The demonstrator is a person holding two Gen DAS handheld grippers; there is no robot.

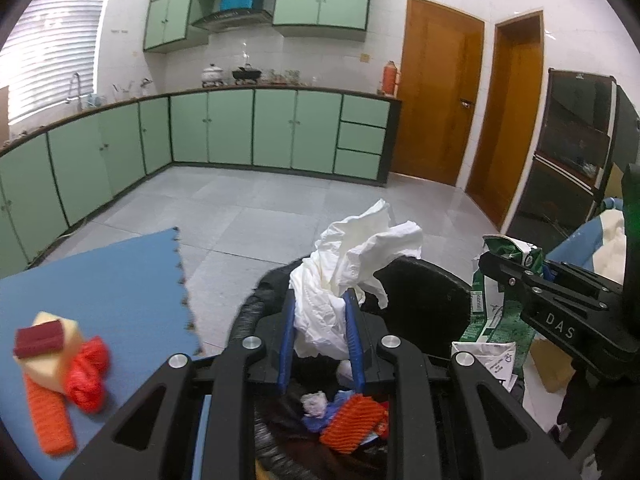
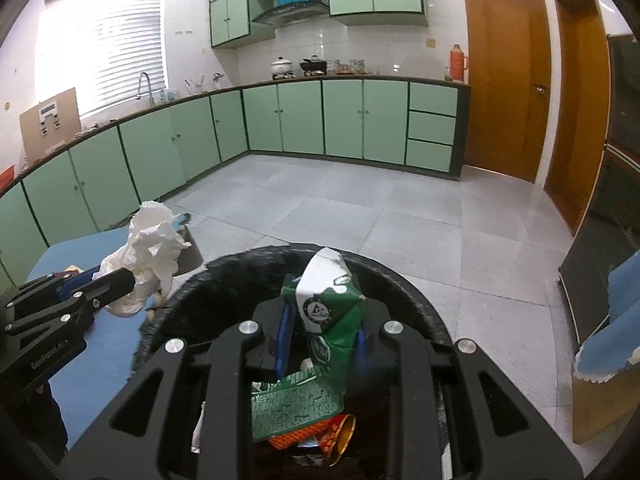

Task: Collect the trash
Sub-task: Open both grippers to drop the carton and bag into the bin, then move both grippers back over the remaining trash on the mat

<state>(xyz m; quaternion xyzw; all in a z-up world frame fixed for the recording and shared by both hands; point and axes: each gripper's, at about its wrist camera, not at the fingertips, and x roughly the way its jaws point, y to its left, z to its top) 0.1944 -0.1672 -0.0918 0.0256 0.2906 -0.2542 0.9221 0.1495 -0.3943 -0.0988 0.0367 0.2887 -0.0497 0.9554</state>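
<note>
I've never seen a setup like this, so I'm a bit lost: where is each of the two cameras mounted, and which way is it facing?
Left wrist: rides on the left gripper, looking along its fingers at the crumpled white paper they pinch; the right gripper shows alongside.
Right wrist: rides on the right gripper, looking at the green carton it pinches; the left gripper shows alongside.
Both share the black trash bin below and the green kitchen cabinets beyond.

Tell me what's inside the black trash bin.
Inside the black trash bin: an orange mesh sleeve, a crumpled white wad, blue scraps, and a gold-rimmed red wrapper. The held green carton and both tools cover the rest.
</note>
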